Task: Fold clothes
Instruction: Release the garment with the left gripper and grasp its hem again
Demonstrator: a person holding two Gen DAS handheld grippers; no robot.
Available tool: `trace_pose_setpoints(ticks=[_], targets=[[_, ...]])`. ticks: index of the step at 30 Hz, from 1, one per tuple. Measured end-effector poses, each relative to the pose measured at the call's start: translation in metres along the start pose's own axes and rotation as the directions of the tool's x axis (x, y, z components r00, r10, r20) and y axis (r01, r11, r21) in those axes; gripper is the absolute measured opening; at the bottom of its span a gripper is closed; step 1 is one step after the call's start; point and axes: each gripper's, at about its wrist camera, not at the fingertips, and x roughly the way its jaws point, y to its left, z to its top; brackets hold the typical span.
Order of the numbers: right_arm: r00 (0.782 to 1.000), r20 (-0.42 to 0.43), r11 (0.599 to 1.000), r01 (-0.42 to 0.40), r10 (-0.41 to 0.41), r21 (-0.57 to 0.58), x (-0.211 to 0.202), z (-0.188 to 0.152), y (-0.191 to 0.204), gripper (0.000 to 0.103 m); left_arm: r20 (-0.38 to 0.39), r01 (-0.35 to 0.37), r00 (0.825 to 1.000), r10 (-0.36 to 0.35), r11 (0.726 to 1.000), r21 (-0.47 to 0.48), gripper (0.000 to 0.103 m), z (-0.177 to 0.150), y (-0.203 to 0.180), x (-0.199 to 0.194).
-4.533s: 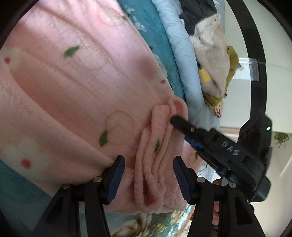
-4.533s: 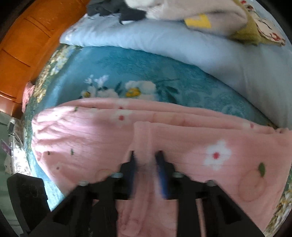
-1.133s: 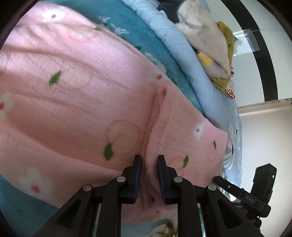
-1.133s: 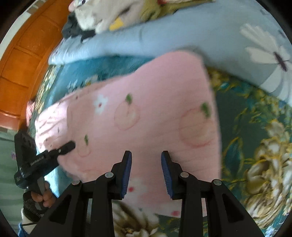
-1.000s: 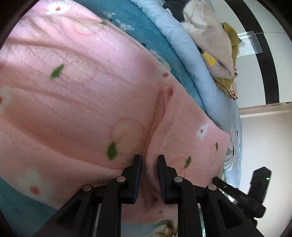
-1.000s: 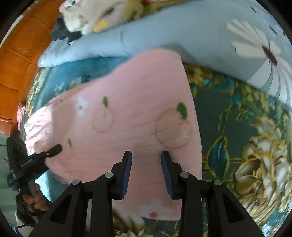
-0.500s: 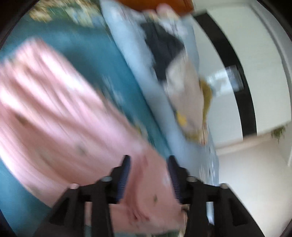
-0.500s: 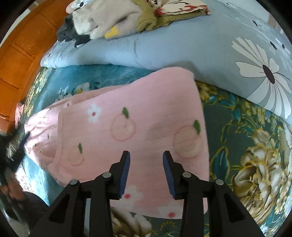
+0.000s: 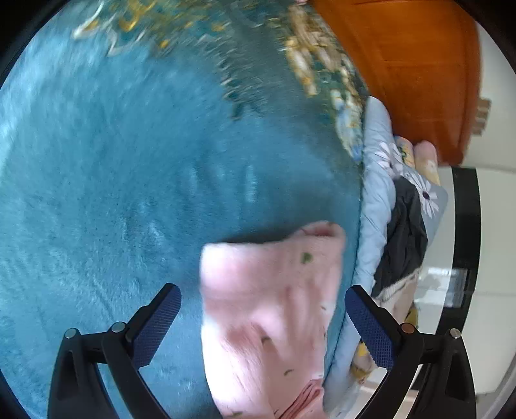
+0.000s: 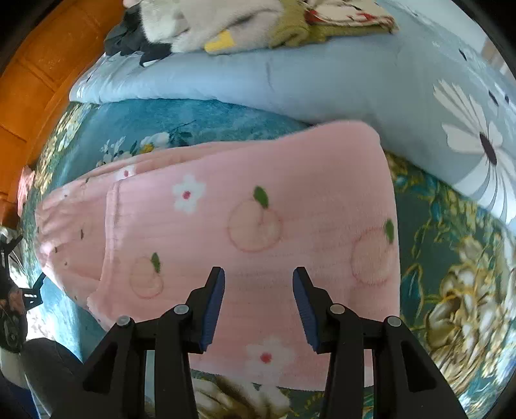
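A pink fleece garment [image 10: 251, 225] with peach and flower prints lies folded on the teal bedspread [image 10: 180, 119]. My right gripper [image 10: 258, 303] is open and empty, hovering over the garment's near edge. In the left wrist view, my left gripper [image 9: 262, 325] is open wide and empty, raised above one blurred end of the pink garment [image 9: 271, 290], which lies between and beyond the fingers. The left gripper shows at the far left edge of the right wrist view [image 10: 19, 280].
A light blue quilt [image 10: 322, 74] with daisy prints runs along the far side, with a pile of clothes [image 10: 245, 22] on top. An orange wooden headboard [image 9: 406, 64] stands beyond the bed. The bedspread's floral border [image 10: 458, 290] lies to the right.
My left gripper let go of the pink fold, opened wide and swung up and away toward the garment's end. My right gripper stayed open and barely moved.
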Motion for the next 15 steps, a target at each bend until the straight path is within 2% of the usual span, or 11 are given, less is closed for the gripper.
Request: trace_pose_setpoints(ticks=[2, 6, 8, 9, 11, 13, 15], targets=[[1.000, 0.003, 1.000, 0.011, -0.011, -0.013, 0.000, 0.002, 0.004, 0.045, -0.011, 0.002, 1.000, -0.002, 0.998, -0.062, 0.103, 0.008, 0.017, 0.005], [1.000, -0.004, 1.000, 0.014, -0.014, -0.013, 0.002, 0.003, 0.006, 0.045, -0.018, 0.023, 1.000, -0.024, 0.999, -0.031, 0.102, 0.011, 0.012, 0.020], [1.000, -0.008, 1.000, 0.012, -0.012, -0.006, 0.002, 0.002, 0.004, 0.045, -0.022, 0.038, 0.999, -0.038, 0.999, -0.014, 0.095, 0.010, 0.008, 0.023], [1.000, -0.011, 1.000, 0.010, -0.010, -0.005, 0.003, 0.001, 0.004, 0.045, -0.024, 0.037, 0.999, -0.037, 0.999, -0.012, 0.086, 0.010, 0.005, 0.024], [1.000, -0.016, 1.000, 0.006, -0.006, -0.002, 0.005, 0.000, 0.004, 0.045, -0.027, 0.014, 1.000, -0.014, 1.000, -0.009, 0.075, 0.010, 0.003, 0.026], [1.000, -0.017, 1.000, 0.001, -0.001, 0.003, 0.006, -0.002, 0.002, 0.045, -0.031, 0.008, 0.999, -0.009, 1.000, -0.018, 0.047, 0.009, 0.004, 0.027], [1.000, -0.018, 1.000, -0.008, 0.008, 0.015, 0.007, -0.003, 0.000, 0.045, -0.028, 0.000, 1.000, 0.000, 1.000, -0.019, 0.039, 0.008, 0.003, 0.024]])
